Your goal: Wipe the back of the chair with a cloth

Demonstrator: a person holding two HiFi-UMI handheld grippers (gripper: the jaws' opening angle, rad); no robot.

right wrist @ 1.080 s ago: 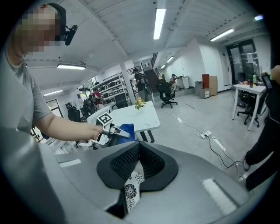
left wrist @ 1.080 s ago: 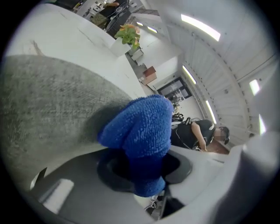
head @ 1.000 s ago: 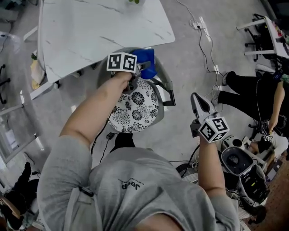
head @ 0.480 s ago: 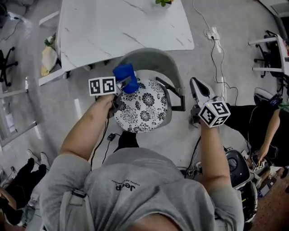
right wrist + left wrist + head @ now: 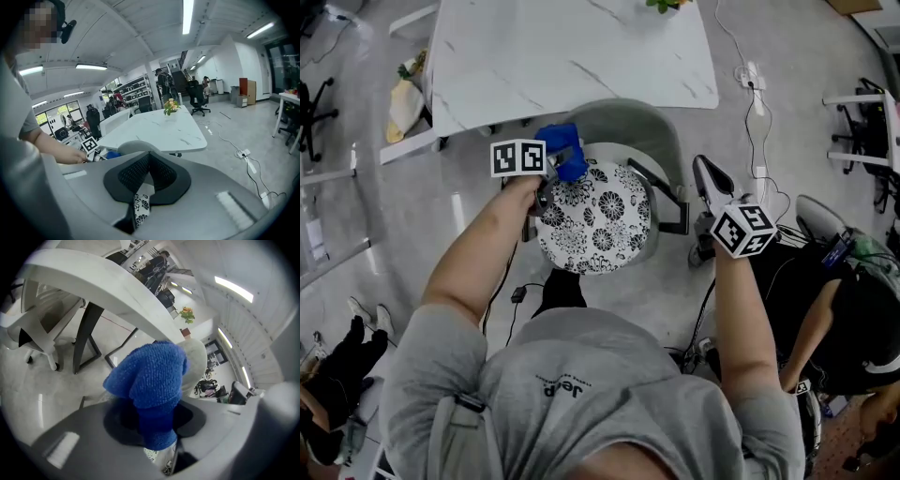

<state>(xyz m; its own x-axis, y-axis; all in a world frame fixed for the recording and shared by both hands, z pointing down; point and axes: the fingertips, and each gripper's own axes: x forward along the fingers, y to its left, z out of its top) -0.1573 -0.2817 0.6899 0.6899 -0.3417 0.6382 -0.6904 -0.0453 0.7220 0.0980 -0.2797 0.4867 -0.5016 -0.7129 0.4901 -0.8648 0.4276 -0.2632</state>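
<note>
White marble-pattern table [image 5: 572, 56] stands on a grey floor [image 5: 675, 291], with a small plant [image 5: 667, 5] at its far edge and a yellowish bag [image 5: 403, 89], possibly paper but too blurred to confirm, just beside its left end. A white power strip [image 5: 753, 75] lies on the floor right of the table, a cable [image 5: 731, 33] running to it. Second person [image 5: 853, 309] in dark clothing at right edge; pale shoes [image 5: 356, 309] at lower left; ceiling strip lights [image 5: 187, 14] and a black office chair [image 5: 197, 96] beyond the table.
</note>
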